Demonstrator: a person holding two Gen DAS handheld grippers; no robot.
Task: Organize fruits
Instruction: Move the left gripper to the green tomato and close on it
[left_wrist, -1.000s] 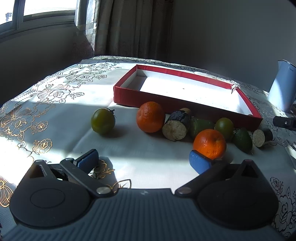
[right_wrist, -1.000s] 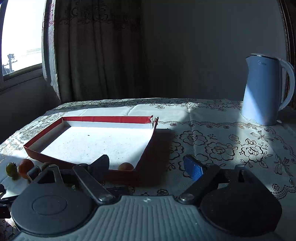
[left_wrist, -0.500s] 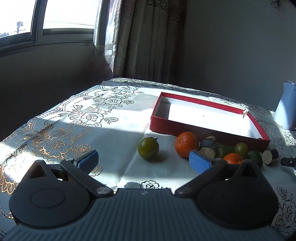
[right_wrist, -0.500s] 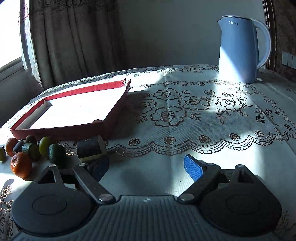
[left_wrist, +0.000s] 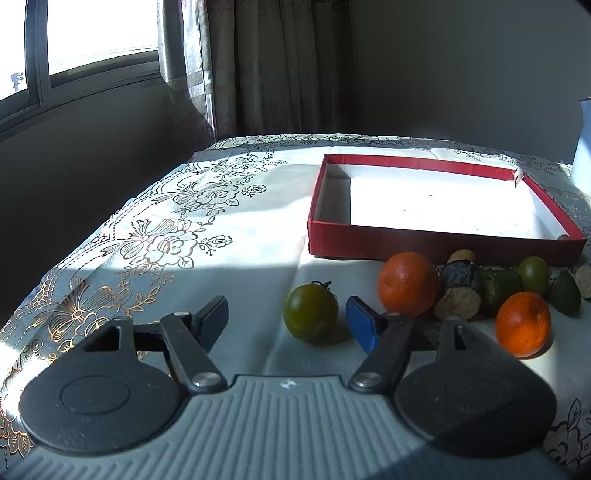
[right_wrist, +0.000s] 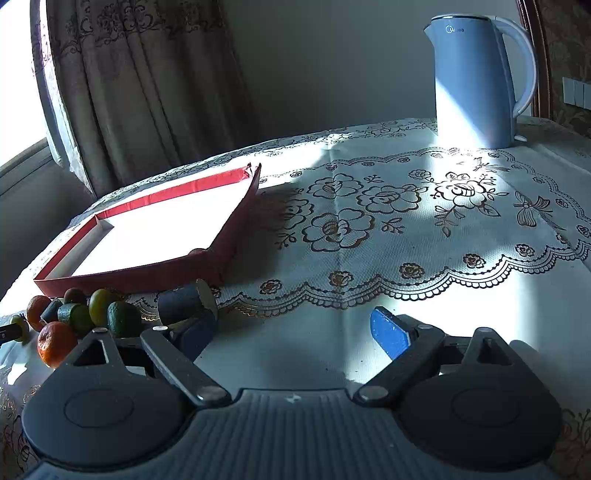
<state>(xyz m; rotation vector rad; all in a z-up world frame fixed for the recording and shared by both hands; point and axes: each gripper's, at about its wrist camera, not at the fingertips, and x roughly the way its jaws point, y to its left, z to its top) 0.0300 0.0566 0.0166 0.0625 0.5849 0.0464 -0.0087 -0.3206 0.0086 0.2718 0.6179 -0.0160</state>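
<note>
Oranges (left_wrist: 408, 283): two; green tomatoes (left_wrist: 310, 311): two.

Table covered by a white floral tablecloth (left_wrist: 192, 206) with gold-outlined blossoms. Resting on it: a shallow red tray (left_wrist: 436, 243); just before the tray's near wall, a cluster of two oranges (left_wrist: 406, 282), green fruits (left_wrist: 532, 273) and stubby dark cylinders (left_wrist: 460, 275); a green tomato (left_wrist: 310, 315) slightly apart; a pale blue kettle (right_wrist: 476, 81) toward the far corner.
</note>
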